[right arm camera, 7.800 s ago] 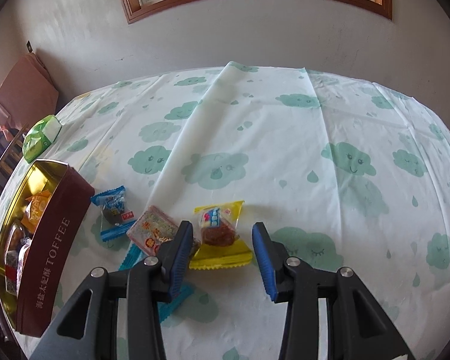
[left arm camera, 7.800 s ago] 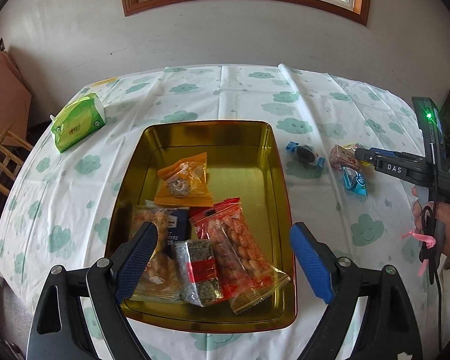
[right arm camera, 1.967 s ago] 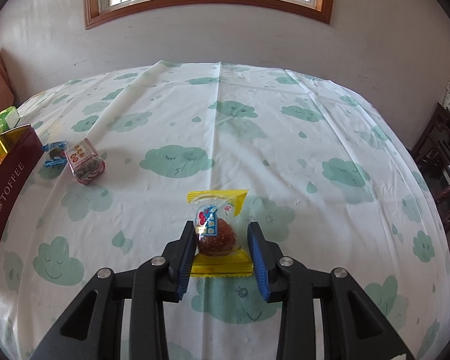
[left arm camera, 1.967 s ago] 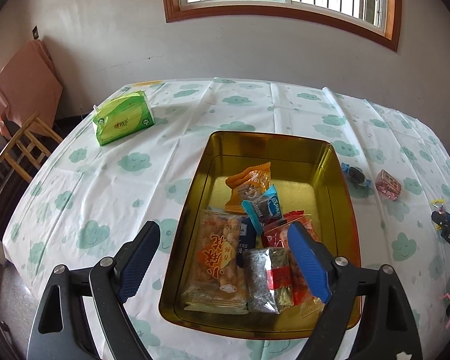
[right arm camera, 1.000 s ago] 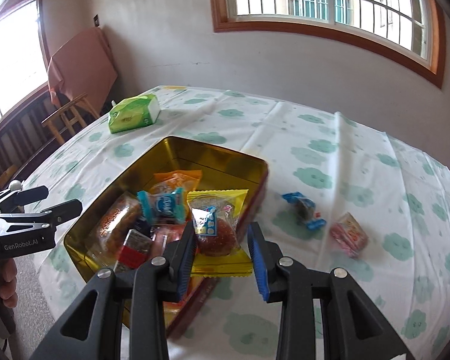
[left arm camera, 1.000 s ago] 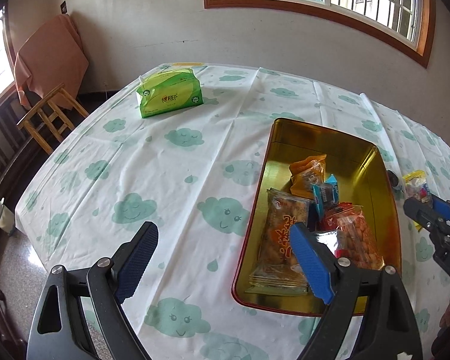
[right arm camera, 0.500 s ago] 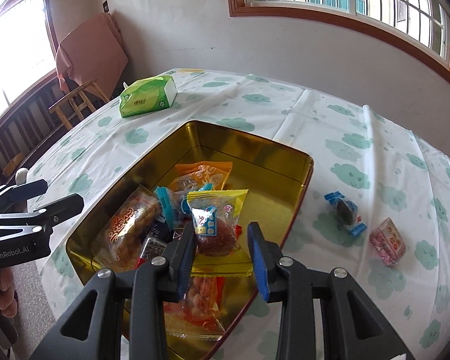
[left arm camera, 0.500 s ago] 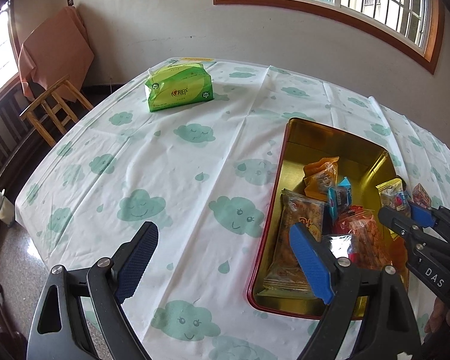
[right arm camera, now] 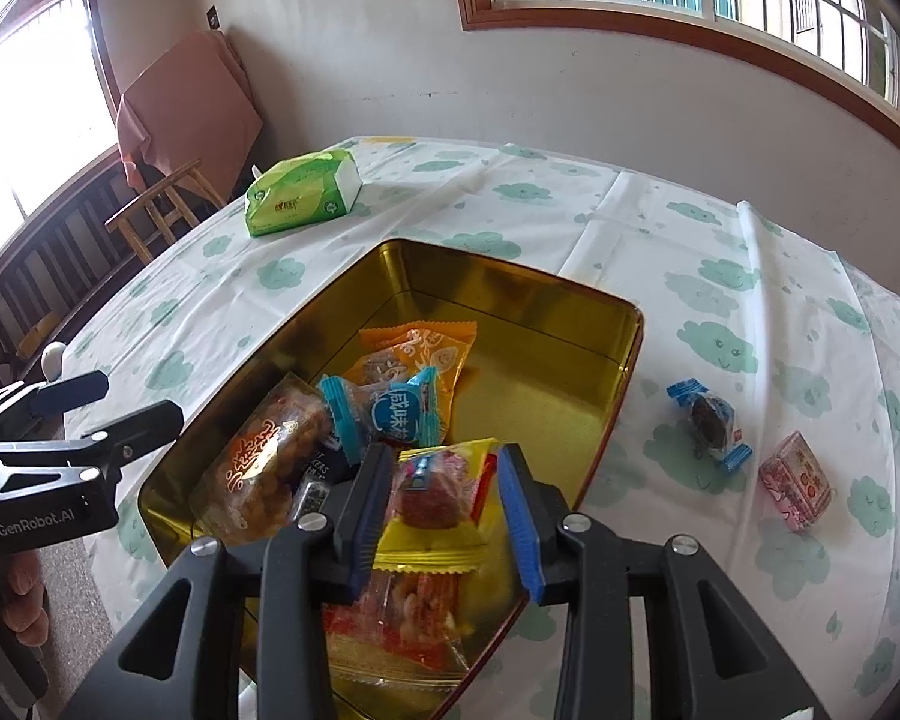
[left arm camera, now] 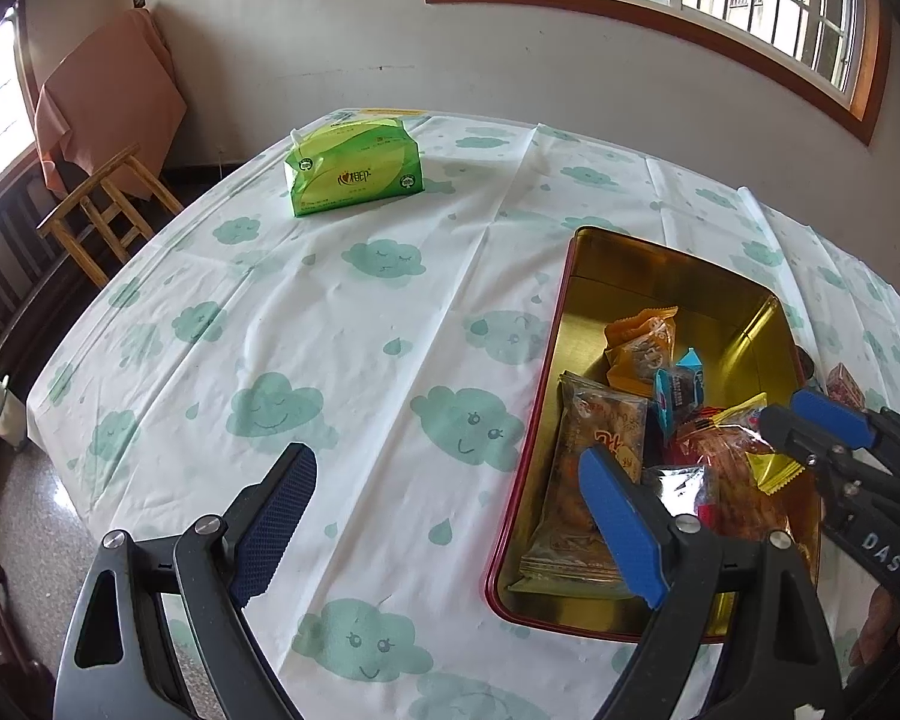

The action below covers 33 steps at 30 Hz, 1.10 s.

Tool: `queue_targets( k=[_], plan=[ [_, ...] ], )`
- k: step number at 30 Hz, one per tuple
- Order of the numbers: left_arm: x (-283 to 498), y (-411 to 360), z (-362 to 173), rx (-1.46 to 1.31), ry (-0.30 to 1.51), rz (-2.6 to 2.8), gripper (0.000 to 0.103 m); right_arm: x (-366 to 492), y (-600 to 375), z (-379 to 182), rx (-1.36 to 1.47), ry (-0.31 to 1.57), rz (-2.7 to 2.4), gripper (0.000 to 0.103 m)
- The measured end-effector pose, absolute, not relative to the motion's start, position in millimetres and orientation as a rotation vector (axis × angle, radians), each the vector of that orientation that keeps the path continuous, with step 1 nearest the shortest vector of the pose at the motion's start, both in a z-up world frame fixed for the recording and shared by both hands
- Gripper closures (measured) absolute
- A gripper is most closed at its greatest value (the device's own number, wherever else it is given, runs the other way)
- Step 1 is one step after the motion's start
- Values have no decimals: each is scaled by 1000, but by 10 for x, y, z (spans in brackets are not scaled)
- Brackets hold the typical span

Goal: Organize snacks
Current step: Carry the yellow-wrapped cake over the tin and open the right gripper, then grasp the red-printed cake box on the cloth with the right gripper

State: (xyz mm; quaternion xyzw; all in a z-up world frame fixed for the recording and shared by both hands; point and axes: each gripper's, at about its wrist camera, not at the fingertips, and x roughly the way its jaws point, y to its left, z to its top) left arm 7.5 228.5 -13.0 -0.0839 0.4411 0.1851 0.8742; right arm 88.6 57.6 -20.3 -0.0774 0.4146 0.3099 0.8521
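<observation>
Over gold tin (right arm camera: 582, 294): yellow snack (right arm camera: 435, 495) between right gripper (right arm camera: 444, 507) pads, just opening, seemingly released; left gripper (left arm camera: 444, 531) open.

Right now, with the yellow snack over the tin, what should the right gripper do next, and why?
Probably finish opening and lift clear. The right gripper, its jaws just opening, has the yellow snack loose between them inside the gold tin, resting on other packets. Two snacks, blue-wrapped and pink, remain on the tablecloth.

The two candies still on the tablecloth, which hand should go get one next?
Probably the right. The blue-wrapped candy and pink candy lie beside the gold tin on the right gripper's side; its jaws have just been opening around the yellow snack. The open left gripper hovers beyond the tin's other side.
</observation>
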Motion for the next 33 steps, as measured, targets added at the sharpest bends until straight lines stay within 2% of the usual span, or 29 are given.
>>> queue_targets(
  k=[9,11,13,15,24,33],
  plan=[
    [94,2173,-77,-160,914,375,16,1069,48,-102,-121,841,574,61],
    [107,2151,-74,-160,919,371,16,1133,-111,-112,-139,835,540,58],
    [116,2110,-68,-159,921,360,16,1202,-291,-133,-158,832,502,51],
    [135,2056,-56,-148,924,352,16,1285,-464,-176,-172,839,474,49],
    [225,1847,7,-109,928,331,16,1698,-1019,-410,-194,901,446,48],
    [359,1656,27,-70,939,314,16,1892,-945,-629,-232,943,562,48]
  ],
)
